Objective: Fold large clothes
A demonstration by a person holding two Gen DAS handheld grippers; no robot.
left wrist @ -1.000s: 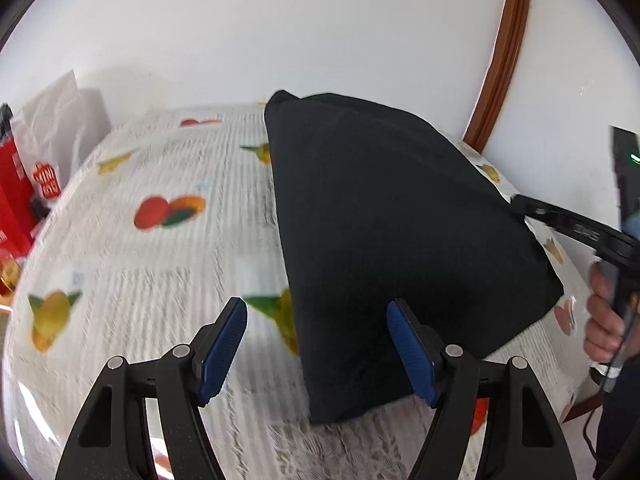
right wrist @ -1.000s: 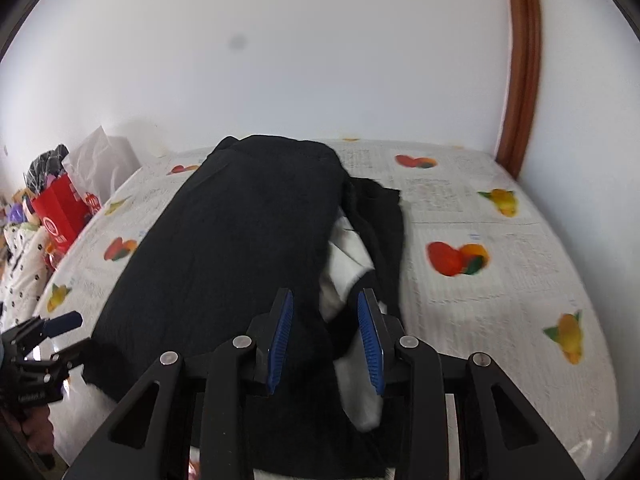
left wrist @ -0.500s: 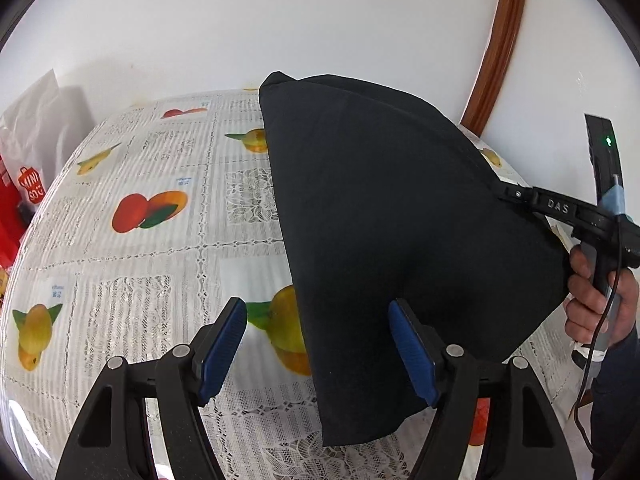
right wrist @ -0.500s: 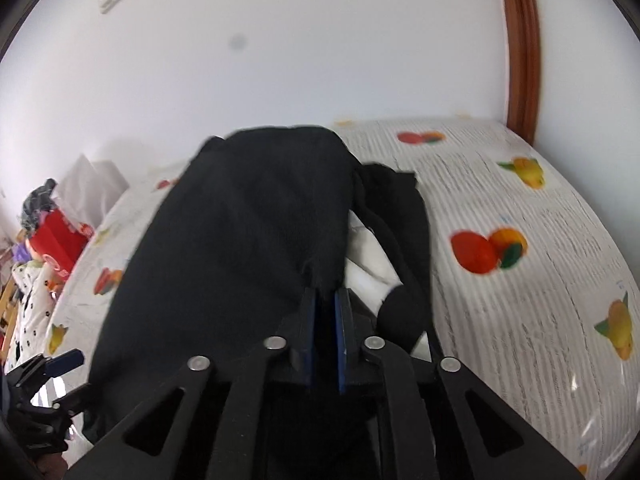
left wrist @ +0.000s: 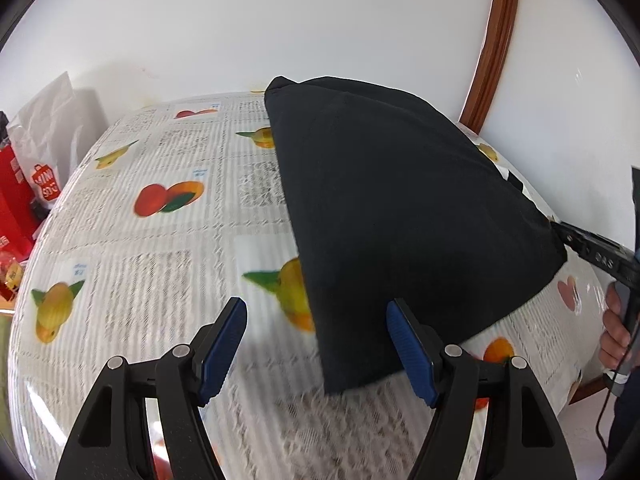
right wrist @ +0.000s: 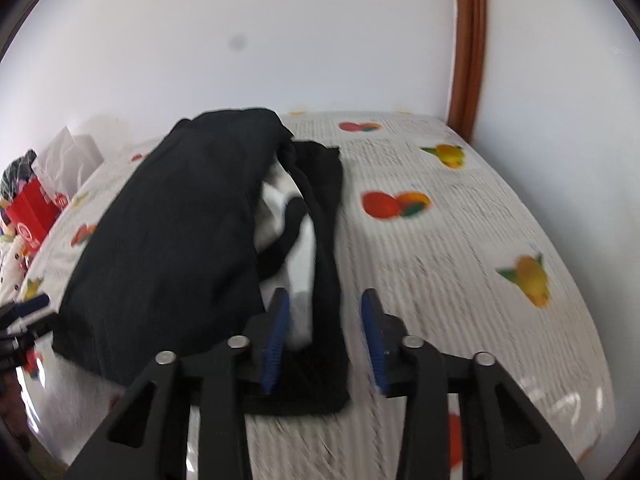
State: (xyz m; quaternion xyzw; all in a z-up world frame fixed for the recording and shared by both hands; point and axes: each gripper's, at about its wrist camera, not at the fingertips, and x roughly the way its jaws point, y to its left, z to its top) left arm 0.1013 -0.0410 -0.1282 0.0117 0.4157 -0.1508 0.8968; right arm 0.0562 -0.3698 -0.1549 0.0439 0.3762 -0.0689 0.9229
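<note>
One big surface carries everything: a table w/ fruit-print tablecloth (left wrist: 168,240), pushed against the white wall and near a brown door frame (left wrist: 494,44). Most of the table's right half, from the far edge nearly to the near edge, is under the black garment (left wrist: 400,208). It lies in a folded slab, w/ white fabric (right wrist: 280,208) and a long black strip (a sleeve or leg, can't tell which) showing along its right side in the right wrist view.

Handling, as a judgement: soft, limp cloth, light for its size, several layers thick. It will sag and slide on the glossy tablecloth, so a pinch on one layer only would peel the stack apart. Best holds look like the two near corners, taking all layers at once, low to the table.

Left gripper (left wrist: 316,344): wide open, holding nothing, its right pad just over the garment's near left corner. Right gripper (right wrist: 322,338): open, empty, straddling the near end of the black strip, which lies between the pads w/o being pinched.

Off the table's left edge: a white plastic bag (left wrist: 52,128) and a red bag (left wrist: 16,196).
</note>
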